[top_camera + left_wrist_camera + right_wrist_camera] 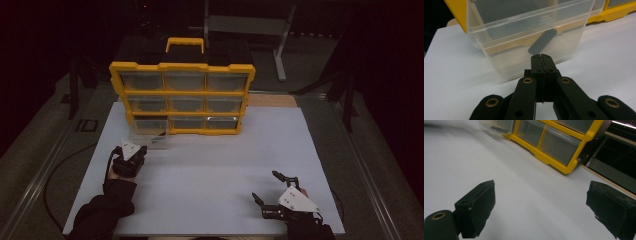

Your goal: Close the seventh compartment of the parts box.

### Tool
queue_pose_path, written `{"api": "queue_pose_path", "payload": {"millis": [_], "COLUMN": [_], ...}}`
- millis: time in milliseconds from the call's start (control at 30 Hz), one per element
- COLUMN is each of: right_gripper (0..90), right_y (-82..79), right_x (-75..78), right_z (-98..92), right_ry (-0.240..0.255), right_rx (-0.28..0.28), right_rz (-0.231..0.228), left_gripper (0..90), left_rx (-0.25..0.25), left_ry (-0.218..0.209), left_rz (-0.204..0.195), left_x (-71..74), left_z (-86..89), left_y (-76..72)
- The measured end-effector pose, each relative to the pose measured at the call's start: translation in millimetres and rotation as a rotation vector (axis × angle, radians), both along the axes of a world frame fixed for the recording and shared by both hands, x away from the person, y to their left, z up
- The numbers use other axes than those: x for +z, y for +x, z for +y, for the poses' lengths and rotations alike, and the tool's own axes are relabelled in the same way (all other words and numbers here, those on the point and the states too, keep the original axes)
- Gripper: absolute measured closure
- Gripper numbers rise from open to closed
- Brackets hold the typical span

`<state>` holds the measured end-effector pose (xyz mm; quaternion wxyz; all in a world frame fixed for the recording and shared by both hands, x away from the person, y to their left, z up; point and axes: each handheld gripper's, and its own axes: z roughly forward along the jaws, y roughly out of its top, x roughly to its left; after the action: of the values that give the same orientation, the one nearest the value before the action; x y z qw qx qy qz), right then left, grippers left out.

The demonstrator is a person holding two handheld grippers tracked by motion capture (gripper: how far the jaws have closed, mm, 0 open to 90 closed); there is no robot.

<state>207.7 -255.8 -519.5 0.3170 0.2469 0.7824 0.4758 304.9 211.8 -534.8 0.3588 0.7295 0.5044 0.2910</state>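
The clear plastic drawer [534,37], part-drawn from the yellow organiser cabinet [182,65] at frame's upper left, was being pulled out. The left gripper [541,57] was pinched tight against its front wall; whether the wall was caught could not be told. The right gripper [541,202] was held wide, idle. Next, probably, a steady straight pull was called for.

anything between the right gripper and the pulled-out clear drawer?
Nothing. In the high view, bare white table runs from the right gripper to the clear drawer. The left gripper, shut, sits at the drawer's front, off that line.
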Motion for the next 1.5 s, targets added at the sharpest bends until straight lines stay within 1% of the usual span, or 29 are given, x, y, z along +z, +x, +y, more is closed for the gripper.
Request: {"api": "queue_pose_path", "payload": {"millis": [200,467,800,1233,1500], "right_gripper": [8.7,8.7,8.7,8.7,8.7], "right_y": [0.2,0.1,0.0,0.0,0.1], "right_x": [-0.1,0.0,0.0,-0.2,-0.3], "right_z": [0.2,0.1,0.0,0.0,0.1], "right_ry": [0.000,0.002,0.003,0.001,0.000], "right_rx": [0.000,-0.001,-0.001,-0.001,-0.002], "right_rz": [0.001,0.003,0.003,0.005,0.006], "left_gripper": [89.9,90.0,89.9,90.0,89.9], "left_rx": [0.002,0.000,-0.002,-0.002,-0.007], "left_ry": [0.013,0.017,0.028,0.025,0.026], "left_rz": [-0.010,0.005,0.009,0.007,0.015], "left_x": [-1.0,-3.5,-5.2,-3.6,-3.0], "left_z": [-2.4,-3.3,-6.7,-7.9,-8.2], "left_y": [3.8,8.9,15.1,19.7,21.5]}}
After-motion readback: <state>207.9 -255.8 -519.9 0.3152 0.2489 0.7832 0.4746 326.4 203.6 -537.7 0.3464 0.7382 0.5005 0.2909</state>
